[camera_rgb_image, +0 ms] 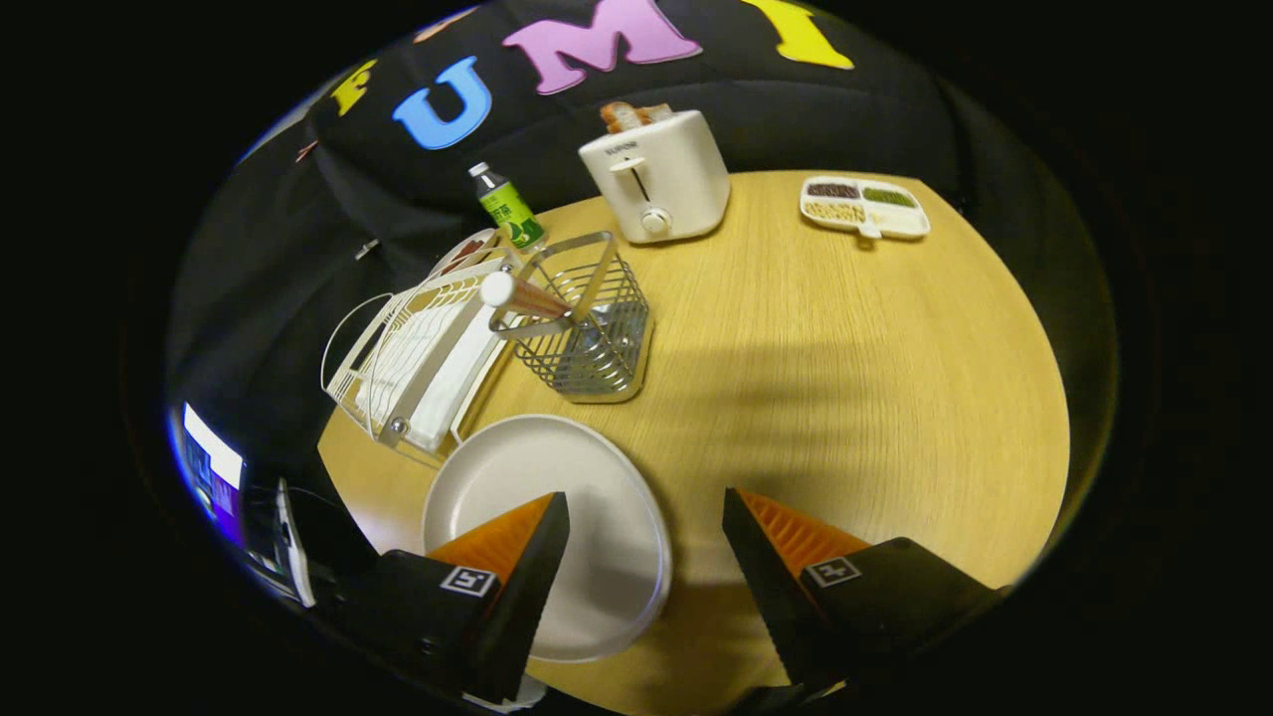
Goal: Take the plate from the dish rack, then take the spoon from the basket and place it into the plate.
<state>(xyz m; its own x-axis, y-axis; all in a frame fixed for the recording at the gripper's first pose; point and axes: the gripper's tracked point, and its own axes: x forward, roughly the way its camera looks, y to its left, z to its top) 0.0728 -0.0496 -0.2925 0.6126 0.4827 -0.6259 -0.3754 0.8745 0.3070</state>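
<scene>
Wood table (845,378), round white plate (597,527), hand-held gripper (646,567) agape

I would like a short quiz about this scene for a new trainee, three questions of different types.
1. True or false: the plate already lies flat on the table.
2. Where is the spoon? A) on the plate B) in the wire basket C) beside the toaster
3. Fill in: the gripper is ____, holding nothing.

Key:
1. true
2. B
3. open
</scene>
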